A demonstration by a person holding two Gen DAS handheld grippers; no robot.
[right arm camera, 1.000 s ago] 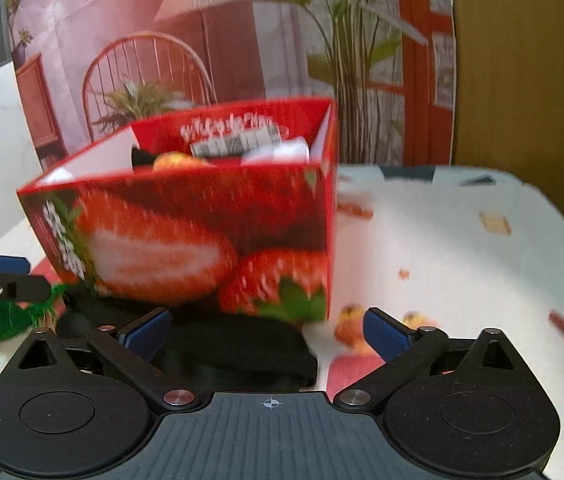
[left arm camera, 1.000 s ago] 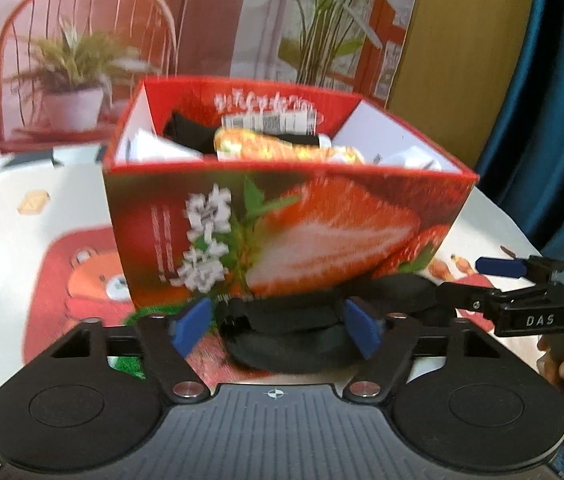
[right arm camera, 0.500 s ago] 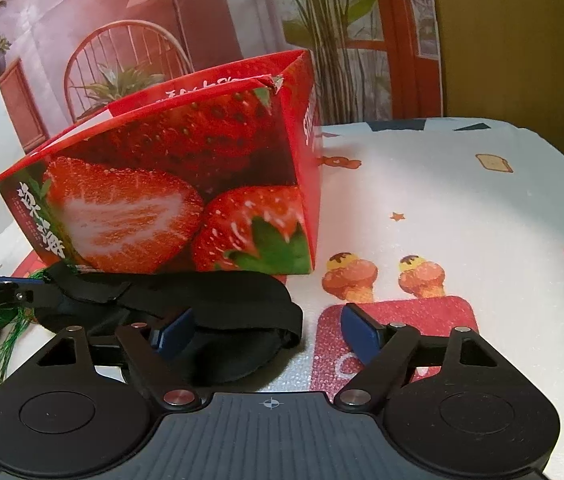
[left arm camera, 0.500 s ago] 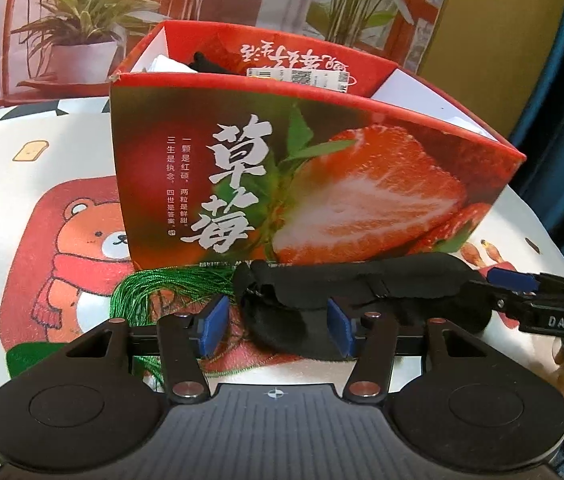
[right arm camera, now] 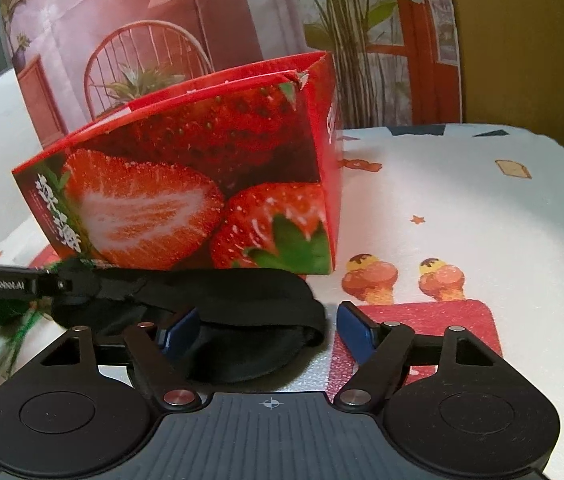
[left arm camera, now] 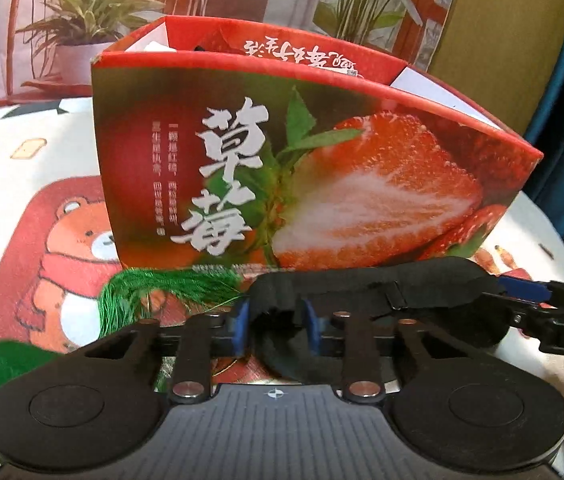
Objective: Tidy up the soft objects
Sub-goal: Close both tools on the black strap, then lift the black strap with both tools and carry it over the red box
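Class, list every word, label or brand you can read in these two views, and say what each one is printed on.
"草莓": large white characters on the front of the strawberry box.
"DAS": on the right gripper, seen from the left wrist.
"GenRobot.AI": on the left gripper, seen from the right wrist.
Small white columns beside "草莓": too small to read.
Upside-down white characters on the box's inner back wall: unreadable.

Glossy printed cardboard box [left arm camera: 302, 184], matt black cloth eye mask [right arm camera: 241, 308], silky green tassel [left arm camera: 161, 292]

A red cardboard box [left arm camera: 306, 168] shows printed strawberries, green leaves and white characters. A plain black fabric eye mask [right arm camera: 241, 312] and a green thread tassel [left arm camera: 161, 296] lie on the white tabletop cover [right arm camera: 462, 208], patterned with ice-cream cones and a scarfed bear.
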